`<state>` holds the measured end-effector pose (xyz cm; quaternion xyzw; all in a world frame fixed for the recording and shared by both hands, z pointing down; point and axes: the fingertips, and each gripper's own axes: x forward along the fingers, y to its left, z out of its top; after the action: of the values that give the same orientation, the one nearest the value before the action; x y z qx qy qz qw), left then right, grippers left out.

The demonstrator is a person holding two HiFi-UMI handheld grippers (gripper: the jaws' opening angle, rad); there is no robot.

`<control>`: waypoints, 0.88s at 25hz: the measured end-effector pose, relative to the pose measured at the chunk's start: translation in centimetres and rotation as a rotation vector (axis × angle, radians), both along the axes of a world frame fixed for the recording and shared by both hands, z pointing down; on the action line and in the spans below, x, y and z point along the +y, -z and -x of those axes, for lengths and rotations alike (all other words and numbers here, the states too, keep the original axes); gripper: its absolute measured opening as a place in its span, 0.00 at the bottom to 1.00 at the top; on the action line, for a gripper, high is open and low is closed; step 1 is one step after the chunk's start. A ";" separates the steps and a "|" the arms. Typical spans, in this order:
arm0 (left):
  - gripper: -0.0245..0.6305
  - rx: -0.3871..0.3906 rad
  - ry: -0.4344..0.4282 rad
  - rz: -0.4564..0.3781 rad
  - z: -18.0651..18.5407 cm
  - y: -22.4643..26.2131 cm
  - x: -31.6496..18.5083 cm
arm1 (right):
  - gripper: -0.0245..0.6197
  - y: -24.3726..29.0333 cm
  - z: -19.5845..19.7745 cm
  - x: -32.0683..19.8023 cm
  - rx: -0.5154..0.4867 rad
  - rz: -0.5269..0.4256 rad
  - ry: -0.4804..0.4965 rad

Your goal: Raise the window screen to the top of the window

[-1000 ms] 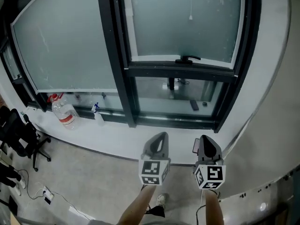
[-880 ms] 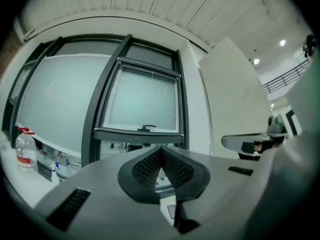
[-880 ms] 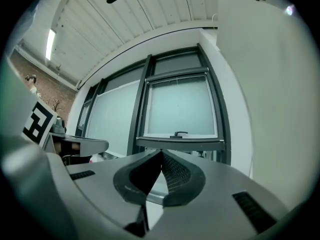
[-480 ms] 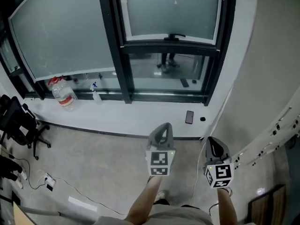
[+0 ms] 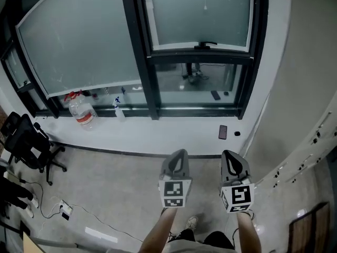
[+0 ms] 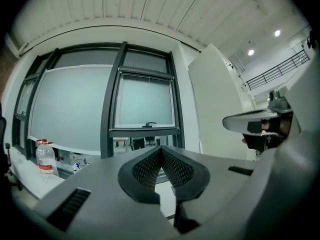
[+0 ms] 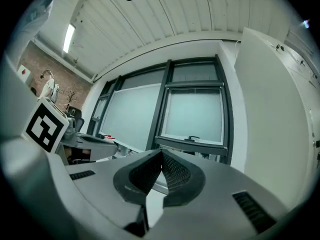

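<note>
Both grippers were held side by side over the bare floor, well short of the window. The left gripper had its jaws pressed together at the tips with nothing between them; its own view confirmed the ribbed pads meeting at a point. The right gripper was likewise closed on nothing, pads touching at the tip.

The window screen, a frosted panel, filled the upper part of the right-hand window frame. Its lower edge carried a dark bar with a small handle at mid-width. Below that bar the pane was clear down to the bottom rail. Dark frame posts bounded the screen on both sides.

A white sill ran along the window base. On it lay a dark phone near the right end; a water bottle and a spray bottle stood further left. A white wall closed the right side. An office chair stood at far left, apart from both grippers.
</note>
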<state>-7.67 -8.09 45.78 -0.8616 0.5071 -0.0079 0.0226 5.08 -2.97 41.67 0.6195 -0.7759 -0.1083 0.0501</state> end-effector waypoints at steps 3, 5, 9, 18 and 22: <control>0.04 0.007 0.023 0.009 1.1 -0.7 2.3 | 0.05 0.0 1.3 2.8 0.024 -0.007 0.029; 0.04 0.013 0.037 -0.002 1.8 -0.7 4.7 | 0.05 -0.3 1.3 5.0 0.019 -0.010 0.034; 0.04 0.040 0.076 -0.019 3.7 -0.7 11.9 | 0.05 -0.5 1.9 11.5 -0.030 -0.019 0.046; 0.04 0.032 0.101 -0.018 7.0 -2.6 33.8 | 0.05 -3.4 3.4 32.1 -0.117 -0.013 0.053; 0.04 0.016 0.119 0.001 8.6 -2.1 39.4 | 0.05 -3.5 4.6 37.9 -0.119 0.022 0.060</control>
<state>-16.24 31.32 47.89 -0.8299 0.5576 -0.0026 0.0174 0.50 34.94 45.19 0.6006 -0.7969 -0.0642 0.0078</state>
